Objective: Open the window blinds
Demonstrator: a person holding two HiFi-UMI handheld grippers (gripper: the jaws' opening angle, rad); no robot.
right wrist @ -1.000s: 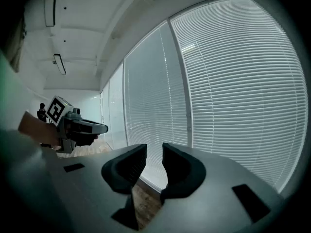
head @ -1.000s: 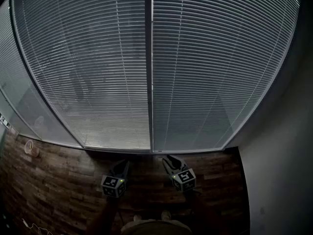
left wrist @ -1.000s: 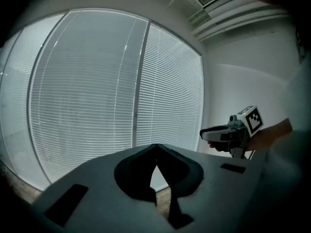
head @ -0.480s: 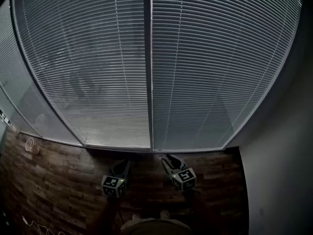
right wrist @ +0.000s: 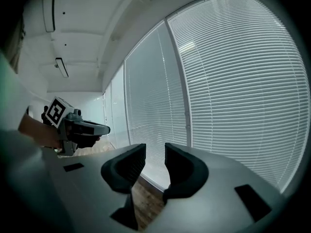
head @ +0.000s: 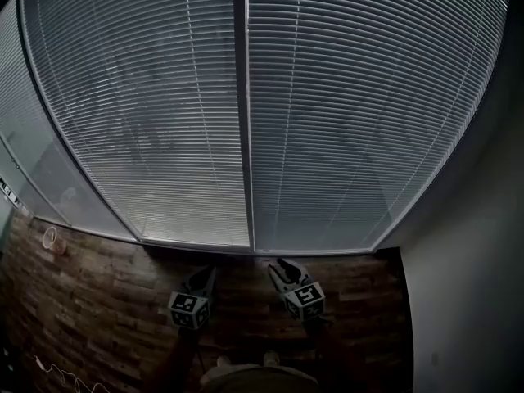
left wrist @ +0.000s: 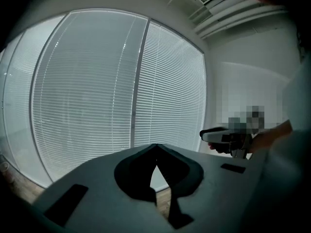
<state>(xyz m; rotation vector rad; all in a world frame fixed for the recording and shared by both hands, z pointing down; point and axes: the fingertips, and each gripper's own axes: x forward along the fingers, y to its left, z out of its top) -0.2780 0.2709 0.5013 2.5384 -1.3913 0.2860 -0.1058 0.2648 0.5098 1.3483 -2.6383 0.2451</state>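
Dim daylight filters through the closed window blinds (head: 155, 121), two slatted panels either side of a dark upright post (head: 243, 137), all of it well ahead of my jaw tips and rising far above them, with wooden floor (head: 98, 318) beneath. My left gripper (head: 205, 275) has its jaws together at the tips with nothing between them; my right gripper (head: 281, 266) has its jaws a narrow gap apart, also empty. My worry is the control: I cannot make out a wand or pull cord, so I might reach for one of the thin ladder strings or nip the slats and bend them, and my closed left jaws could take nothing as they stand. Both hands sit low and side by side, grippers aimed slightly downward at the window's foot.
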